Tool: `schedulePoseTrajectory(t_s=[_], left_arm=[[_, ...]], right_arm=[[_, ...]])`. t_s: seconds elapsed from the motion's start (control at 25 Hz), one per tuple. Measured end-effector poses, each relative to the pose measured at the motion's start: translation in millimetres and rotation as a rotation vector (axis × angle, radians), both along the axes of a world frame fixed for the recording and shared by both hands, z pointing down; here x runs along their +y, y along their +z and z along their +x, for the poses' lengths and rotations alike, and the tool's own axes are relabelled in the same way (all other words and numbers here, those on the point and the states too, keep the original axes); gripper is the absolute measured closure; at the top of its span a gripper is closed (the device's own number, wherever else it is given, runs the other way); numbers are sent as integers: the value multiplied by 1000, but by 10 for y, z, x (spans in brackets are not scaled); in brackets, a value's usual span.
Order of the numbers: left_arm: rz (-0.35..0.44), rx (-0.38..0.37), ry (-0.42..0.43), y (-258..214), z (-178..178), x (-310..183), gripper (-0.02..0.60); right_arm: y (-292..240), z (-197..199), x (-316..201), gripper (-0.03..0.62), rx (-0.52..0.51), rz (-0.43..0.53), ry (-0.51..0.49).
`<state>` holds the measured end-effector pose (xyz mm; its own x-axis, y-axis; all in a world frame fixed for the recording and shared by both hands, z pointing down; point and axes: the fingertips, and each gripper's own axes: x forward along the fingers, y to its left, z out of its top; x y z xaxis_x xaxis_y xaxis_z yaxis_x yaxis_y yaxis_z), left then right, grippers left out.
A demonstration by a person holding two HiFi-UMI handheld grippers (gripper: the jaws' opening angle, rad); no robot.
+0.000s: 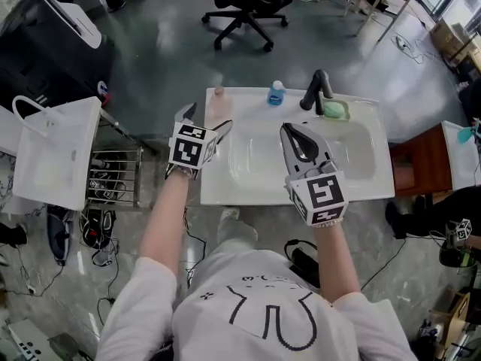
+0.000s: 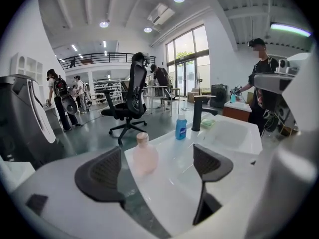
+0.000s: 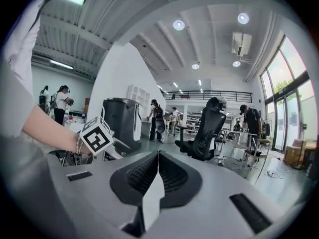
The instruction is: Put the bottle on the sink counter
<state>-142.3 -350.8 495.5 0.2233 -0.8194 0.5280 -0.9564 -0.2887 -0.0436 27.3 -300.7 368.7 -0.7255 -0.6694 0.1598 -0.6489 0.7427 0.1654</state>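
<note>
1. Where the white sink counter (image 1: 225, 179) runs left of its basin (image 1: 301, 156), little stands on it. A blue bottle (image 1: 276, 93) sits at the back rim, just beside a black faucet (image 1: 316, 90), and a green dish (image 1: 335, 110) lies on the faucet's other side.
2. Beyond the counter, a black office chair (image 1: 244, 6) stands on the grey floor (image 1: 165, 59). A white bag (image 1: 56, 153) and a wire rack (image 1: 113, 177) are to the counter's left.
3. The left gripper (image 1: 205, 120) hangs over the counter's left part with its jaws spread wide. Only bare counter shows between its pads (image 2: 102, 176).
4. The right gripper (image 1: 288, 128) hangs over the basin's front, its jaws closed pad against pad.
5. The pink bottle (image 1: 219, 92) stands upright at the counter's back-left corner, close to the edge. It is ahead of the left gripper, apart from both pads and well apart from the blue bottle.
6. It is pale pink and looks translucent, with a rounded body, a short neck and a tan cap.
</note>
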Motion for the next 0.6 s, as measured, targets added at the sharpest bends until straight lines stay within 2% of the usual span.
schedulePoseTrajectory(t_s=[0.2, 0.44, 0.6], left_arm=[[107, -15, -9, -290, 39, 311, 133], [196, -29, -34, -669, -19, 566, 134], [256, -7, -58, -908, -96, 676, 135]], right_arm=[[-74, 53, 187, 565, -16, 38, -2], [-297, 50, 232, 565, -39, 67, -11], [-452, 6, 220, 565, -58, 84, -8]])
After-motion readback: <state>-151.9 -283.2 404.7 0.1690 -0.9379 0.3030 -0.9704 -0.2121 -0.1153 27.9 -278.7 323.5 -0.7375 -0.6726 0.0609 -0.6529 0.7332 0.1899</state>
